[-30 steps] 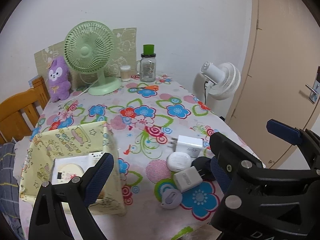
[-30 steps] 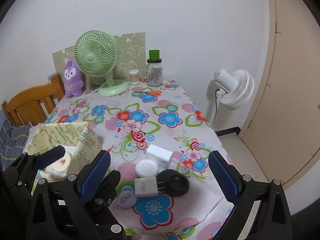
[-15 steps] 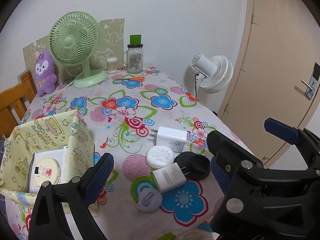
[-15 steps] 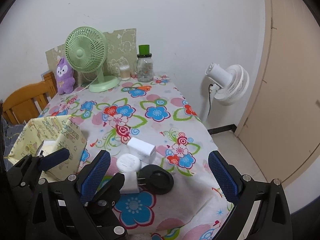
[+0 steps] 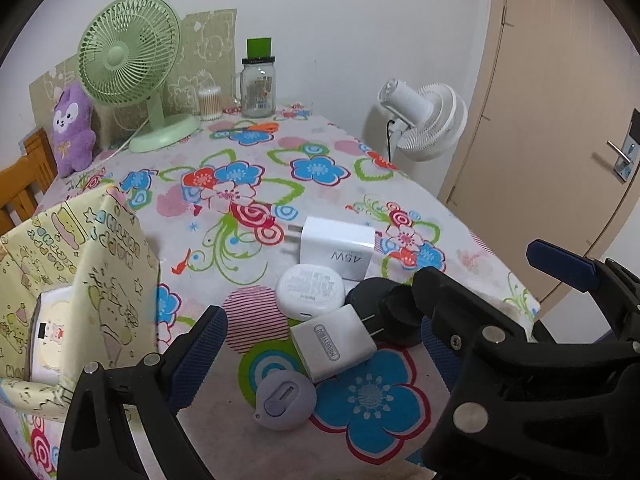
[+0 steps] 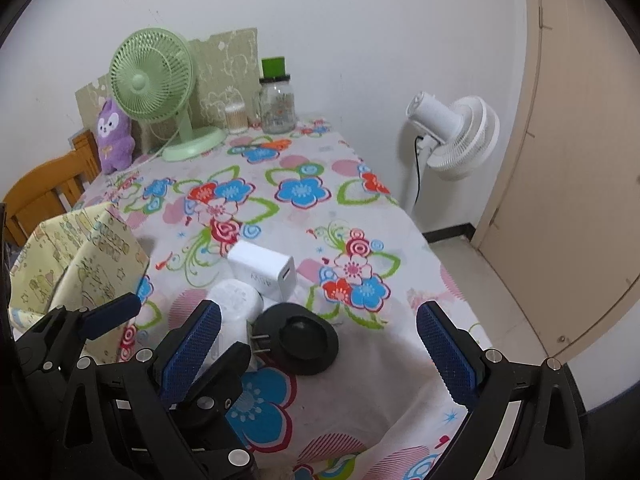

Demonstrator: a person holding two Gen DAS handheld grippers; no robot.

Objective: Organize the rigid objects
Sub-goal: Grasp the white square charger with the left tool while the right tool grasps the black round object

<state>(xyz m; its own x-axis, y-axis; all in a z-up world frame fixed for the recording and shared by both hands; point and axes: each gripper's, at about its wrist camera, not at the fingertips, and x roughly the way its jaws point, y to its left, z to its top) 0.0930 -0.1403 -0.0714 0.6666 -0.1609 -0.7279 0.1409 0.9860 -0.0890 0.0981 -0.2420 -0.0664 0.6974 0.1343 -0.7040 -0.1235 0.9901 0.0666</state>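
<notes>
A cluster lies on the floral tablecloth near its front edge: a white 45W charger [image 5: 336, 248] [image 6: 262, 270], a white round case [image 5: 310, 288] [image 6: 236, 300], a small white plug charger [image 5: 332, 344], a black disc [image 5: 380, 316] [image 6: 304, 338] and a lavender round tag [image 5: 286, 400]. My left gripper [image 5: 316, 354] hangs open above the small charger and the tag, touching nothing. Beside it, my right gripper [image 6: 320, 356] is open just above the black disc. The yellow fabric box [image 5: 92, 264] [image 6: 80, 248] stands at the left with a white item [image 5: 48, 332] inside.
At the table's far end stand a green desk fan [image 5: 128, 52], a purple plush [image 5: 74, 128], a glass jar [image 5: 258, 88] and a cotton-swab tub [image 5: 210, 102]. A wooden chair [image 6: 44, 192] is at the left; a white floor fan [image 6: 460, 136] and a door [image 5: 560, 140] at the right.
Both grippers have moved forward and lower toward the cluster of chargers, which now looks larger and nearer. Both stay open. No object has moved.
</notes>
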